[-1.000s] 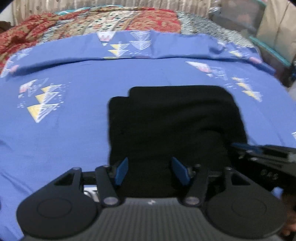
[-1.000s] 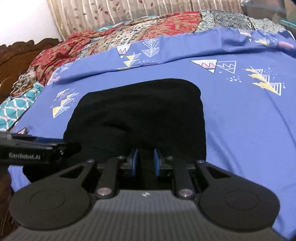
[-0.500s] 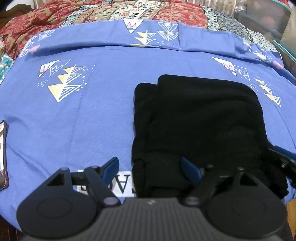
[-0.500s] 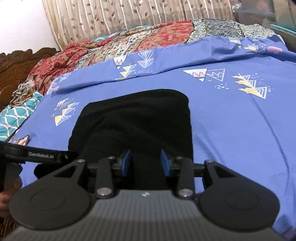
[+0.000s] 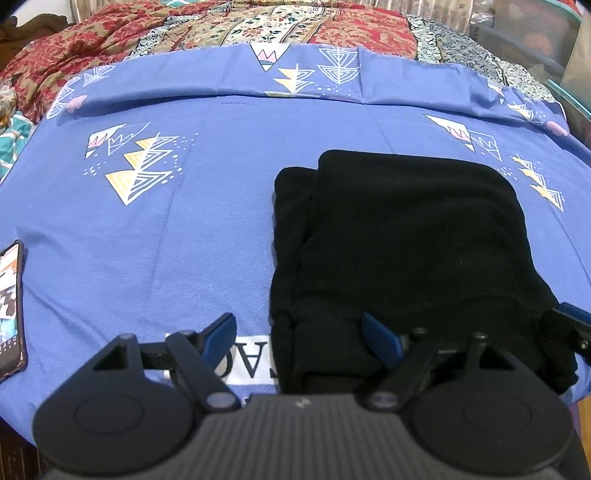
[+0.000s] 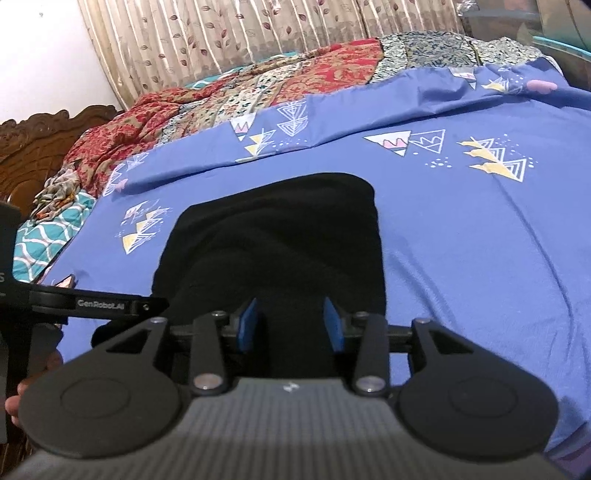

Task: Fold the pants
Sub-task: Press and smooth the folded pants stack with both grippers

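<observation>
The black pants lie folded into a compact rectangle on the blue bedsheet; they also show in the right wrist view. My left gripper is open and empty, just above the near left corner of the pants. My right gripper is open and empty over the near edge of the pants. The right gripper's tip shows at the right edge of the left wrist view. The left gripper's arm shows at the left of the right wrist view.
A phone lies on the sheet at the far left. A white label with letters is on the sheet's near edge. A red patterned quilt lies at the back, with a carved wooden headboard and curtains beyond.
My right gripper has opened and let go of the pants. My left gripper has opened wider, pulled back and shifted left, so the phone and label came into view.
</observation>
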